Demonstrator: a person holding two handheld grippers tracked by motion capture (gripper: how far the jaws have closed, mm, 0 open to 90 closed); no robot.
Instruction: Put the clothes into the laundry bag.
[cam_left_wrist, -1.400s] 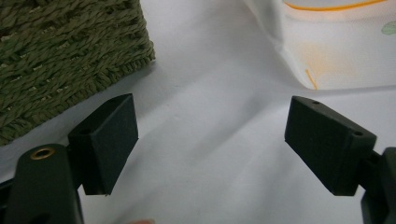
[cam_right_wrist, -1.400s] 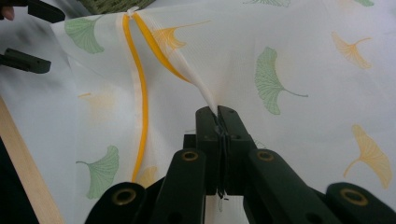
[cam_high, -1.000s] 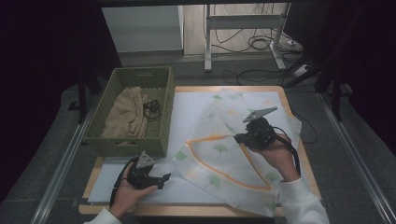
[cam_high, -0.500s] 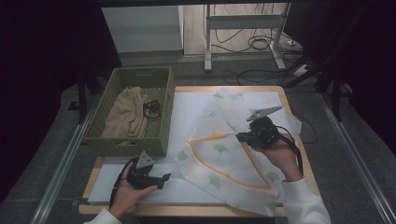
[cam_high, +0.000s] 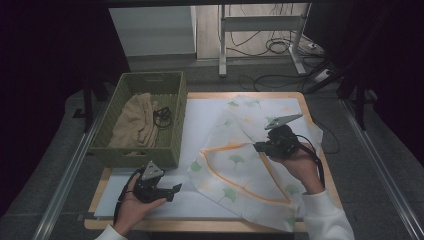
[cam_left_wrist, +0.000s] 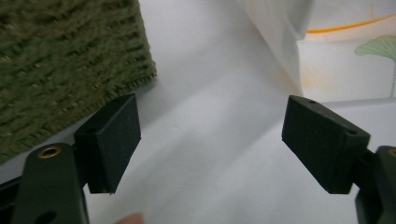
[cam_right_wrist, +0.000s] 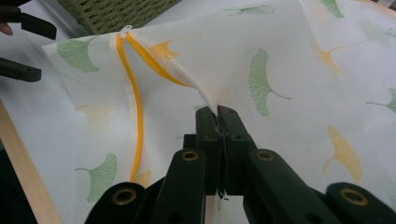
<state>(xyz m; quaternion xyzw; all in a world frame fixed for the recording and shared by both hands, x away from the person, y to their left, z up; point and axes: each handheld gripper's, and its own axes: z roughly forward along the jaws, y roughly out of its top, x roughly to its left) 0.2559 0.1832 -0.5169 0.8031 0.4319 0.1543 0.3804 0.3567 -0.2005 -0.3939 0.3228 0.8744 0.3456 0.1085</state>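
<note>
Cloth (cam_high: 250, 165) printed with green and orange ginkgo leaves and edged with an orange band lies spread across the white sheet (cam_high: 200, 115) that covers my wooden table (cam_high: 97, 187), rumpled and partly folded over itself toward the right half. My right gripper (cam_high: 260, 146) sits over the middle of that cloth, and in the right gripper view its jaws are pressed fully together with a thin ridge of the fabric (cam_right_wrist: 205, 95) pinched between their tips, the cloth pulled up into a small tent that rises from the table to the jaws. The orange band (cam_right_wrist: 135, 121) runs down the fabric to the left of my jaws in that view. My left gripper (cam_high: 174, 190) rests low near the front left of the table, just short of the cloth's near left corner and apart from it. In the left gripper view its jaws stand wide apart with nothing between them, only bare white sheet below, the cloth's edge (cam_left_wrist: 280, 42) beyond the right jaw. A green woven basket (cam_high: 176, 120) stands at the back left, touching the sheet, with a tan cloth (cam_high: 135, 122) bundled inside and a dark cord (cam_high: 162, 117) beside it; its wall (cam_left_wrist: 70, 60) shows just past my left jaw.
</note>
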